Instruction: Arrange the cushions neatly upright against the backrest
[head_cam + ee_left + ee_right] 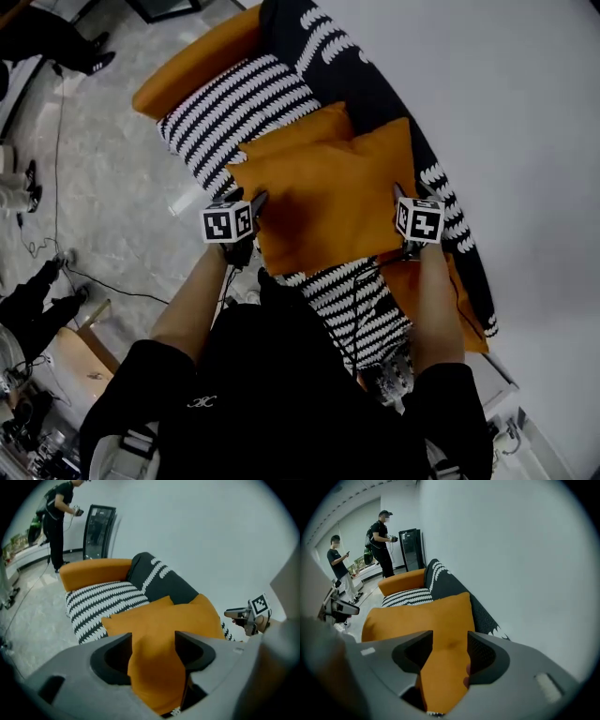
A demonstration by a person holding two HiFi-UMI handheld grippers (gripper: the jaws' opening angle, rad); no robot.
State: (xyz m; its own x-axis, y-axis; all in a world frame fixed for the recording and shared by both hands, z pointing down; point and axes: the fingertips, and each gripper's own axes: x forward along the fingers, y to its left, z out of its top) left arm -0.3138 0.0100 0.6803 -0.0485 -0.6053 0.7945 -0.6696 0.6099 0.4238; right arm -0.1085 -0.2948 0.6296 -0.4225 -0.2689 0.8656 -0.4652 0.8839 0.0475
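Two orange cushions lie on a sofa with a striped seat (234, 103) and a black backrest (375, 84). The front cushion (328, 202) lies tilted across the seat, and the rear cushion (300, 131) peeks out behind it. My left gripper (255, 211) is at the front cushion's left edge, open, with orange fabric (159, 625) between its jaws (153, 651). My right gripper (401, 199) is at the right edge, also open, with the cushion (436, 616) filling the gap between its jaws (450, 656). Each gripper shows in the other's view: the right one (236, 614), the left one (342, 607).
An orange armrest (187, 66) closes the sofa's far end, and a white wall runs behind the backrest. Cables (56, 169) trail over the grey floor. Two people (383, 541) (340, 564) stand beyond the sofa near a black cabinet (411, 548).
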